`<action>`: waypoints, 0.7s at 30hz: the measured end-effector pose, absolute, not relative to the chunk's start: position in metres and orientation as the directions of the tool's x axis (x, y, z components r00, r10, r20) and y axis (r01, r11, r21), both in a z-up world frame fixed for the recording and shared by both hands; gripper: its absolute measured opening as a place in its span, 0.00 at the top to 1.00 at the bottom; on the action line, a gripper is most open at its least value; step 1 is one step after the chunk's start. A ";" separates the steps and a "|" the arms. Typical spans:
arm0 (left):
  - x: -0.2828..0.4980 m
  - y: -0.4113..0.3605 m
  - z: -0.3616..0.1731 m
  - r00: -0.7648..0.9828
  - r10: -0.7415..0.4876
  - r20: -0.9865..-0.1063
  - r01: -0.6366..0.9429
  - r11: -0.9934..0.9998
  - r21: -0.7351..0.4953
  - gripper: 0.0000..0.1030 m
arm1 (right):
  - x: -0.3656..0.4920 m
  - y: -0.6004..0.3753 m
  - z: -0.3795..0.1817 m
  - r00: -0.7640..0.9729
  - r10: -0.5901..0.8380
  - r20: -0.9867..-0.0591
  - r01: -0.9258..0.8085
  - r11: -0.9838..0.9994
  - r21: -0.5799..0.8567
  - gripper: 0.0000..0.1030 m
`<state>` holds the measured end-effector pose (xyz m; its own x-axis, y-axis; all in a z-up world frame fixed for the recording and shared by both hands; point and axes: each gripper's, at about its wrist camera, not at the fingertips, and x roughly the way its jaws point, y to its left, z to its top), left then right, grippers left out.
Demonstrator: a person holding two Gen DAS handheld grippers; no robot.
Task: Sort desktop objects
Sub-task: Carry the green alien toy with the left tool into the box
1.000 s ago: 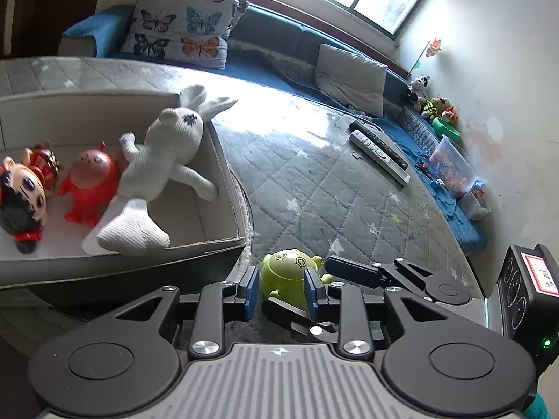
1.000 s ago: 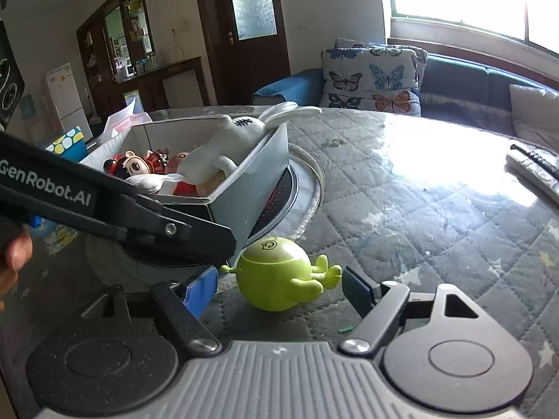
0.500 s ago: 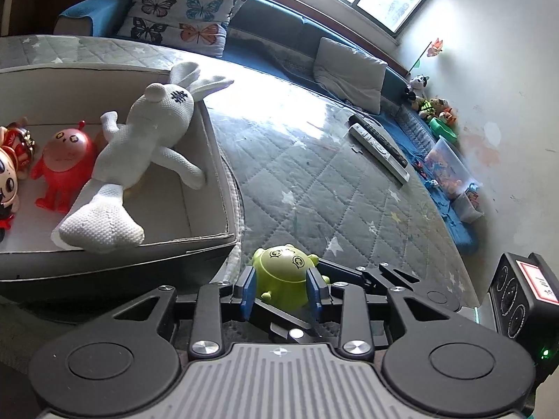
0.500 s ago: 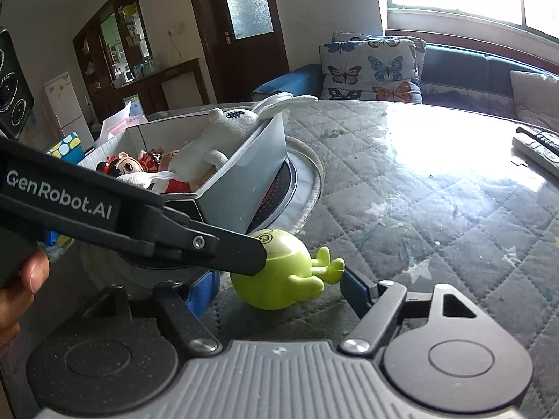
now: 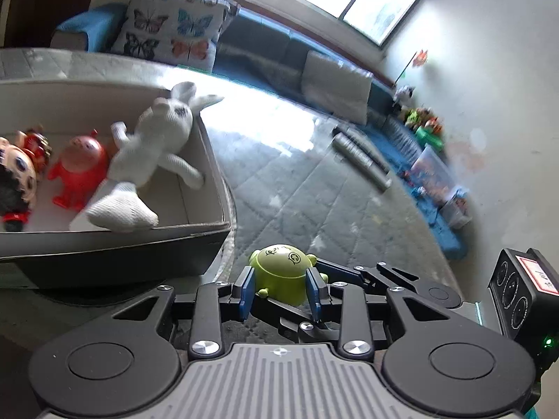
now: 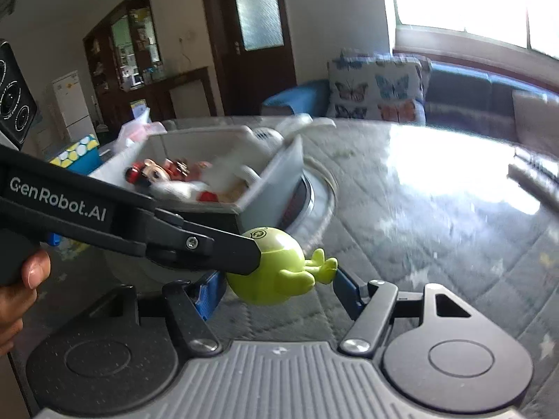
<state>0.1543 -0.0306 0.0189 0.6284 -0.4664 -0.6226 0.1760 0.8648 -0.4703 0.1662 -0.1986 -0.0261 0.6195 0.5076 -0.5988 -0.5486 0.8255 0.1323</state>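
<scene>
1. At the far left a grey box [image 5: 195,244] sits on the quilted table [image 5: 314,188]; inside lie a big-headed doll [image 5: 15,178], a red figure [image 5: 82,171] and a white knitted rabbit [image 5: 146,160], whose ears hang over the box's rim.
2. Just right of the box's corner is the green toy [image 5: 283,272], lying on its side with its feet pointing right.
3. The left gripper [image 5: 279,289] has the green toy between its blue pads [image 5: 246,291], which press its sides – the jaws are closing on it.
4. The right gripper [image 6: 276,288] also straddles the toy, its jaws closing – the left pad is at the toy's body; whether the right one touches the feet I cannot tell.
</scene>
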 end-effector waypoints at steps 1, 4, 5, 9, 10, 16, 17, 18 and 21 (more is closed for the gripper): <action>0.149 -0.028 0.024 0.644 -0.462 -0.609 0.178 0.865 -0.469 0.67 | 0.163 -0.195 -0.020 0.626 0.510 -0.590 -0.558 0.821 0.119 0.33; 0.137 -0.017 0.041 0.697 -0.432 -0.572 0.182 0.878 -0.442 0.67 | 0.156 -0.182 -0.002 0.641 0.528 -0.557 -0.590 0.803 0.083 0.33; 0.134 -0.013 0.047 0.715 -0.417 -0.560 0.179 0.885 -0.430 0.67 | 0.156 -0.178 0.002 0.641 0.537 -0.548 -0.599 0.797 0.079 0.33; 0.135 0.011 0.058 0.754 -0.373 -0.541 0.139 0.895 -0.423 0.66 | 0.165 -0.150 0.018 0.630 0.578 -0.519 -0.648 0.759 0.059 0.33; 0.137 0.018 0.059 0.760 -0.364 -0.539 0.126 0.896 -0.427 0.66 | 0.170 -0.142 0.019 0.623 0.586 -0.519 -0.658 0.751 0.058 0.33; 0.156 0.055 0.055 0.764 -0.327 -0.557 0.050 0.890 -0.454 0.66 | 0.194 -0.101 0.019 0.582 0.616 -0.531 -0.693 0.717 0.072 0.33; 0.158 0.059 0.054 0.762 -0.324 -0.561 0.043 0.889 -0.455 0.66 | 0.198 -0.096 0.017 0.574 0.621 -0.534 -0.696 0.713 0.081 0.33; 0.161 0.063 0.052 0.758 -0.321 -0.568 0.037 0.890 -0.454 0.66 | 0.200 -0.094 0.014 0.567 0.624 -0.538 -0.698 0.711 0.089 0.33; 0.168 0.072 0.044 0.743 -0.319 -0.589 0.021 0.890 -0.456 0.66 | 0.209 -0.082 0.006 0.545 0.625 -0.559 -0.700 0.706 0.107 0.33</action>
